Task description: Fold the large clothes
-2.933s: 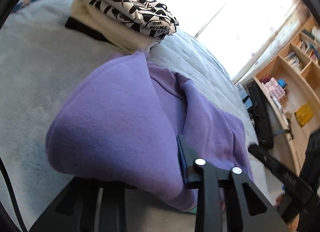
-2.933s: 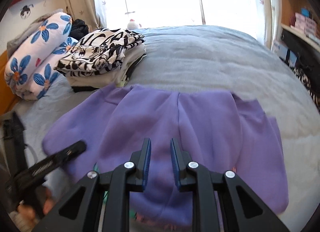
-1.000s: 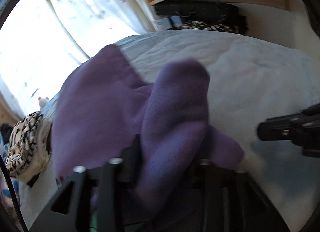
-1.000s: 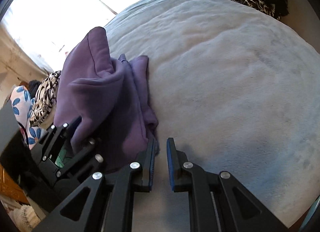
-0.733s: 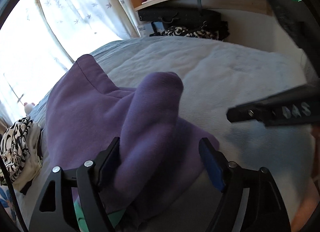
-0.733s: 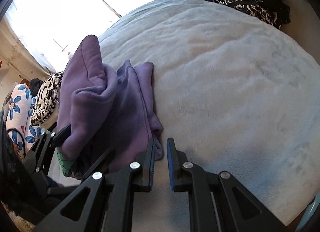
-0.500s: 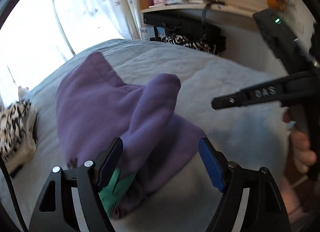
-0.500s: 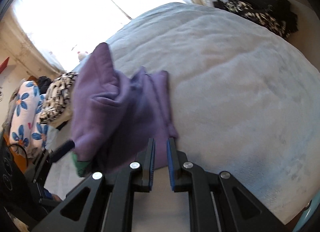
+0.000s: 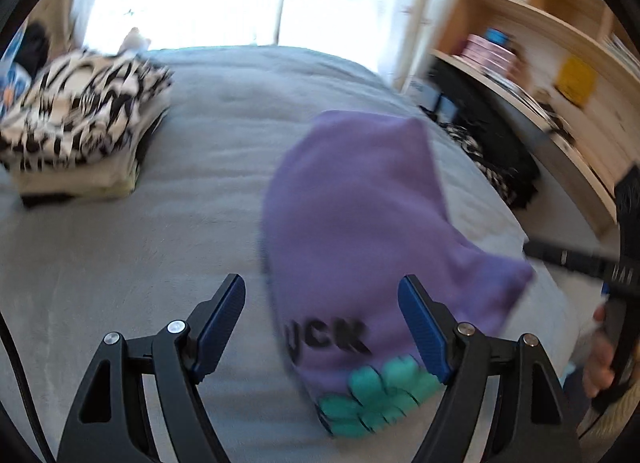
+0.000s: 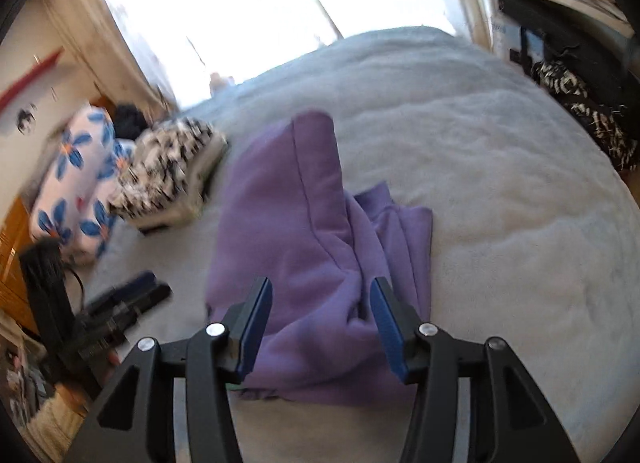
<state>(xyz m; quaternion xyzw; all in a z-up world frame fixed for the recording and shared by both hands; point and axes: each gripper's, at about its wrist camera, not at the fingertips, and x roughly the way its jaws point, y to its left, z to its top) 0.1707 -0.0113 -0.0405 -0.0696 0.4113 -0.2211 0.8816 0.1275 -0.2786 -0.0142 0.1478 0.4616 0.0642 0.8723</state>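
Note:
The purple sweatshirt (image 9: 360, 203) lies in a folded heap on the grey bed cover (image 9: 120, 243), with black letters (image 9: 324, 337) and a green print (image 9: 376, 395) at its near end. My left gripper (image 9: 320, 283) hangs above that near end, open, its pads clear of the cloth. In the right wrist view the sweatshirt (image 10: 288, 223) shows a raised fold and loose layers on its right. My right gripper (image 10: 320, 283) hovers over its near edge; its jaws are opening and nothing is pressed between them. Each gripper shows at the other view's edge.
A stack of folded clothes topped by a black-and-white patterned piece (image 9: 80, 111) sits at the back left, beside a blue-flowered pillow (image 10: 76, 183). Wooden shelves (image 9: 540, 43) and a black bag (image 10: 580, 63) stand past the bed's right edge. A hand (image 9: 600, 363) holds the right gripper's handle.
The left jaws spread wide and came off the purple fold, which dropped flat. Both grippers drew back and rose, and the left one rolled. The right jaws went from shut to apart.

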